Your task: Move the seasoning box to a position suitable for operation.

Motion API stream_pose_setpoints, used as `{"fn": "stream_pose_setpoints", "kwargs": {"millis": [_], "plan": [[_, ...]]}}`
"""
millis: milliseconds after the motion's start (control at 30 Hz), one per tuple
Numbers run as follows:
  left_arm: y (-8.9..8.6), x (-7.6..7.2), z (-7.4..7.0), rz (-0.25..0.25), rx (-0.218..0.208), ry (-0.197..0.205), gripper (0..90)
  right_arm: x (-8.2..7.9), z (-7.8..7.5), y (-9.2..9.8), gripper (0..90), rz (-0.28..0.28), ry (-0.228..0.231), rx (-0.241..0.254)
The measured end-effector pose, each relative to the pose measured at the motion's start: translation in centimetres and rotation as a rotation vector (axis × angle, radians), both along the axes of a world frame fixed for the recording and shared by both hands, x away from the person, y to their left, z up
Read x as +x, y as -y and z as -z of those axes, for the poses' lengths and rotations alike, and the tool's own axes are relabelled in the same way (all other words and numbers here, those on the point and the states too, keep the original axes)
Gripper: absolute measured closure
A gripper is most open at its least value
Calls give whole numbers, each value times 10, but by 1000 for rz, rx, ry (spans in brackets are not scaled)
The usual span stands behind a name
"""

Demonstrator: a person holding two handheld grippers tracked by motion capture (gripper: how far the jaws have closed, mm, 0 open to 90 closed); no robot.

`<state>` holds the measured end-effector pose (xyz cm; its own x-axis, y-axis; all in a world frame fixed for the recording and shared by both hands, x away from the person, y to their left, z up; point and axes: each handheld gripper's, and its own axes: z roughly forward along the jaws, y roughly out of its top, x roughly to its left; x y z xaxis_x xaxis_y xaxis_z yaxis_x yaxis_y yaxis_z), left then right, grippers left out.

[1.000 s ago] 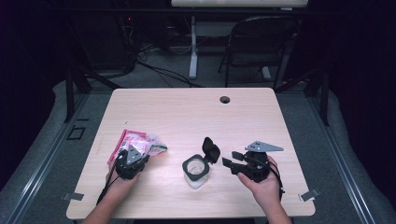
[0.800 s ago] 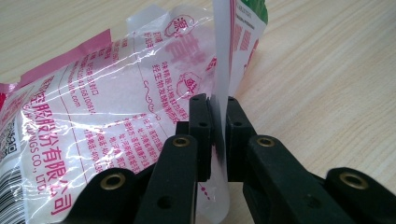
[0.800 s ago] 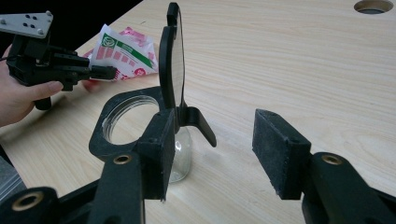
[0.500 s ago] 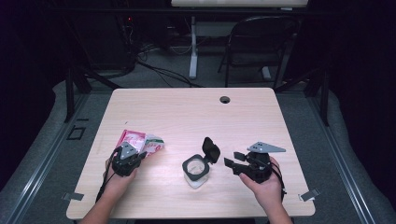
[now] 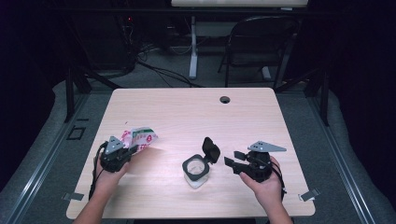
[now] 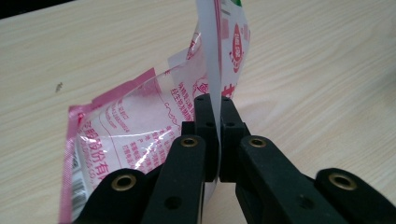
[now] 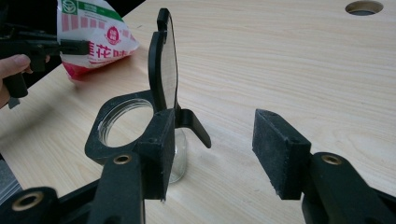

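Packet pinched and lifted
The left gripper [image 5: 132, 150] closes its jaws on the pink-and-white packet [image 5: 140, 136], raising it off the table [image 5: 187, 112], left of the jar [image 5: 196, 169].

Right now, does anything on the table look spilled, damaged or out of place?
Nothing stands out. The pink-and-white pouch hangs crumpled from the shut left hand-held gripper, no contents spilled. The glass jar stands upright, its black flip lid open. The right hand-held gripper waits open beside it.
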<state>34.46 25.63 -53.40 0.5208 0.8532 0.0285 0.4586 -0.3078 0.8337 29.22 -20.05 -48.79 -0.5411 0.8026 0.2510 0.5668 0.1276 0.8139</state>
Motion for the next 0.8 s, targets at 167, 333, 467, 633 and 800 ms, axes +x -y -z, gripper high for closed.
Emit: {"fn": "stream_pose_setpoints", "kwargs": {"millis": [167, 333, 467, 633, 800], "plan": [[-7, 2, -11, -18, 11, 18, 900, 2, -1, 2, 493, 5, 1, 14], [-11, 6, -26, -26, 39, 30, 900, 4, -1, 2, 493, 2, -6, 14], [-17, 11, -43, -41, 54, 52, 900, 5, 0, 1, 493, -1, -5, 19], [-29, 17, -61, -71, 63, 70, 900, 7, 1, 1, 492, 0, -12, 19], [-38, 22, -71, -89, 52, 66, 900, 7, 2, 2, 492, 4, -13, 21]]}}
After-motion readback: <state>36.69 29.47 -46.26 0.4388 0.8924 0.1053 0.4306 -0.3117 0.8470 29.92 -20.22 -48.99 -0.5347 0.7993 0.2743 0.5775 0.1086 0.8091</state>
